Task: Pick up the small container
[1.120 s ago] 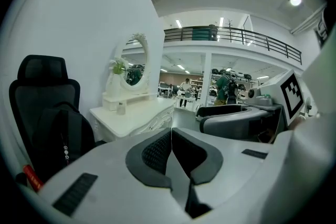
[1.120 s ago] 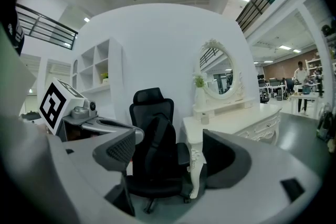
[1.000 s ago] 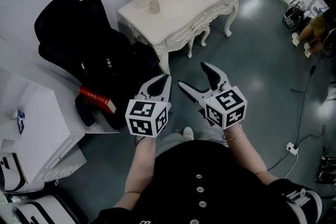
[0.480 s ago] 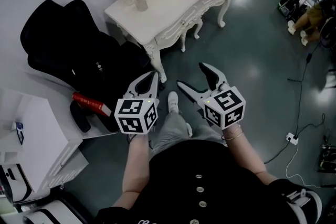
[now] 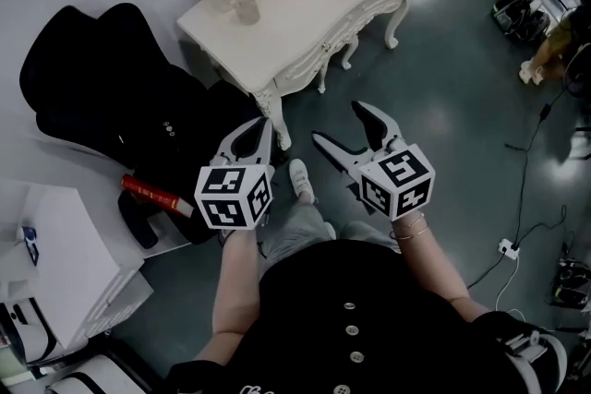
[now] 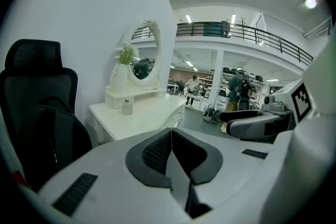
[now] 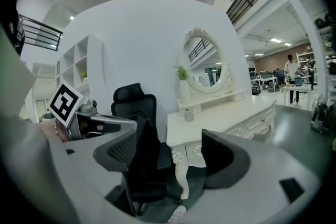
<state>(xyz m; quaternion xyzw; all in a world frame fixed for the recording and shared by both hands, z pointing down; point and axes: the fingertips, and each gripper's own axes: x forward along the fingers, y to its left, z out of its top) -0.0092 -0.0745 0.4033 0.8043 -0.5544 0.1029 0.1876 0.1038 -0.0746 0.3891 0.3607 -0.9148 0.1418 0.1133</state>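
The small container (image 5: 245, 9) is a little clear jar standing on the white dressing table (image 5: 323, 0), near its back shelf. It also shows in the left gripper view as the small container (image 6: 126, 107) and in the right gripper view as the small container (image 7: 188, 113). Both grippers are held in front of the person's body, well short of the table. My left gripper (image 5: 259, 129) is shut, its jaws pressed together with nothing between them. My right gripper (image 5: 340, 126) is open and empty, its jaws spread wide.
A black office chair (image 5: 111, 97) stands left of the table. A red book (image 5: 152, 196) lies beside a white cabinet (image 5: 55, 254). A round mirror (image 6: 142, 65) and a plant (image 6: 126, 54) sit on the table's back shelf. Cables and a power strip (image 5: 505, 246) lie on the floor at right.
The person has stepped forward, one shoe now showing between the grippers. The left gripper has drifted left and slightly down. The right gripper has kept its place and stays open.
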